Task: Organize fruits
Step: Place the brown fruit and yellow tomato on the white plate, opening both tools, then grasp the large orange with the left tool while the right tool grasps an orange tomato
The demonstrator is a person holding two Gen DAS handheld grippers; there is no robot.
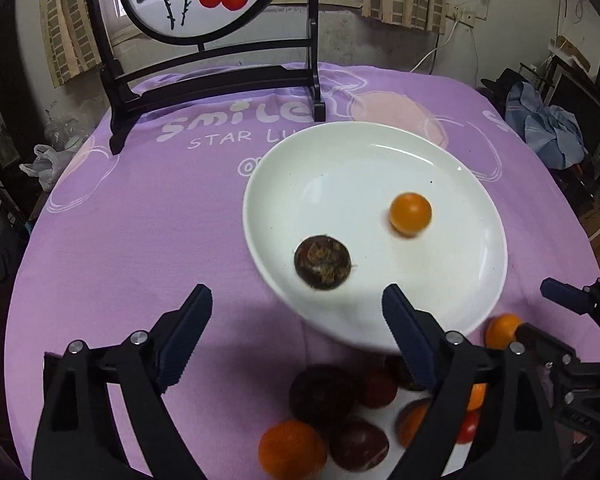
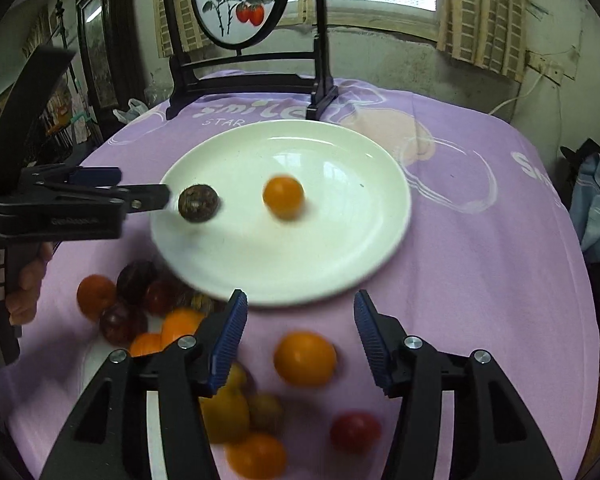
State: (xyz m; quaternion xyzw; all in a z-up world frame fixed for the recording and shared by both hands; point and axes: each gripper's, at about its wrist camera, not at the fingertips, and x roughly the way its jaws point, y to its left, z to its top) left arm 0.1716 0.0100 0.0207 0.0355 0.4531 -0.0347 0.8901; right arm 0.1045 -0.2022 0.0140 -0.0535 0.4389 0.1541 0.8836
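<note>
Fruit pile [image 2: 188, 344] beside plate [image 2: 340, 264], screen [image 2: 240, 4] behind

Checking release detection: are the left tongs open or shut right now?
Open. In the left wrist view the left tongs stand wide apart with nothing between them; the dark fruit lies ahead on the white plate.

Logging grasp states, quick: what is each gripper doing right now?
Left gripper: open, holding nothing, above the white round plate.
Right gripper: open, holding nothing, above the purple tablecloth.
</note>
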